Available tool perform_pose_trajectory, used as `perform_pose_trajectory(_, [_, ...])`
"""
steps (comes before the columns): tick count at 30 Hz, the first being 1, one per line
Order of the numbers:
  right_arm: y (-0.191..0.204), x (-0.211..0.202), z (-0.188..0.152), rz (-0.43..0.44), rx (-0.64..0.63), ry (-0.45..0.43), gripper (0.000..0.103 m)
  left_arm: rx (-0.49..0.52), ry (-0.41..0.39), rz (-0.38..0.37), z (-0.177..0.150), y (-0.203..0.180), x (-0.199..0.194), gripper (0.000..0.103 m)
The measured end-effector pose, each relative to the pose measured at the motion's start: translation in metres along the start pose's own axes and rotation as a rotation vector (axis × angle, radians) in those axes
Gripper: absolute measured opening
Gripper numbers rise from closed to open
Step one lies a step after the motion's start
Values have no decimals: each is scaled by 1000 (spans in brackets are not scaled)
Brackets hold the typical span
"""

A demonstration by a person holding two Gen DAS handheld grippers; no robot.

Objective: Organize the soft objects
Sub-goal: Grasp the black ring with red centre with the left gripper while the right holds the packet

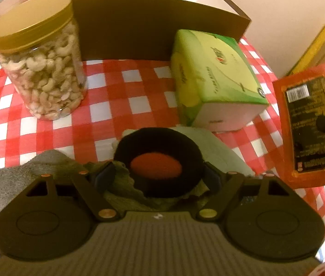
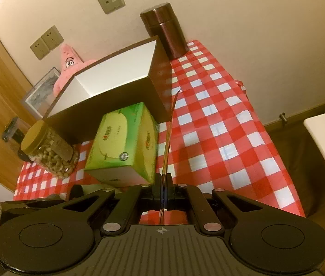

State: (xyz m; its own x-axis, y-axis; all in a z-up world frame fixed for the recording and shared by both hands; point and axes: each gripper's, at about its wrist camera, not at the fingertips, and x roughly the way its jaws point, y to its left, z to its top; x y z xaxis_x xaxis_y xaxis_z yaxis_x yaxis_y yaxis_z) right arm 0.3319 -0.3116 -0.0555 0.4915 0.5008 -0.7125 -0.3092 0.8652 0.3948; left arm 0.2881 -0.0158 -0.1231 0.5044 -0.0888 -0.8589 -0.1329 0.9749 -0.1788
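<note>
— Looking along the left gripper (image 1: 160, 174), what sits between its fingers?

— A black round plush piece with a red oval centre (image 1: 156, 165). The jaws stand wide on either side of it, and I cannot tell whether the pads touch it. It lies on a heap of soft cloths: a grey towel (image 1: 12, 179) at the left, a pale green cloth (image 1: 220, 149) at the right.

— And the right gripper (image 2: 163, 184)?

— Its jaws are pressed together on a thin orange packet (image 1: 312, 126), seen edge-on from its own camera and flat, with a barcode, from the left camera. It hangs above the red-and-white checked tablecloth (image 2: 220, 126).

— Where is the box?

— The dark brown box with a white inside (image 2: 116, 80) stands at the back of the table. A green tissue box (image 1: 215, 82) lies just in front of it, with the jar of cashews (image 1: 40, 64) to the left. A pink starfish plush (image 2: 68, 66) shows behind the brown box, and a brown flask (image 2: 164, 32) stands beside its far corner.
</note>
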Motion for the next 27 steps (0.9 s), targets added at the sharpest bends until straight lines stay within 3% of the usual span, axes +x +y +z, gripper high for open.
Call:
perform_pose_trajectory(4, [-8, 7, 4, 2, -4, 18, 1, 17, -15, 0, 0, -1, -1, 75])
perform_pose_trajectory(7, [-12, 12, 7, 4, -7, 32, 1, 60, -33, 3, -1, -8, -6, 58])
perform_pose_trajectory(9, [-14, 15, 9, 5, -11, 38, 1, 77, -34, -7, -2, -12, -8, 38])
perform_pose_trajectory(12, [-15, 17, 11, 12, -14, 43, 1, 95, -41, 3, -3, -17, -12, 31])
perform_pose_trajectory(19, [-18, 18, 13, 19, -17, 44, 1, 74, -75, 53, 1, -12, -31, 28])
perform_pose_trajectory(23, [-19, 19, 14, 19, -16, 44, 1, 41, -69, 103, 4, 0, -32, 16])
perform_pose_trajectory(27, [-19, 19, 13, 19, -19, 49, 1, 19, -64, 125, 4, 9, -29, 12])
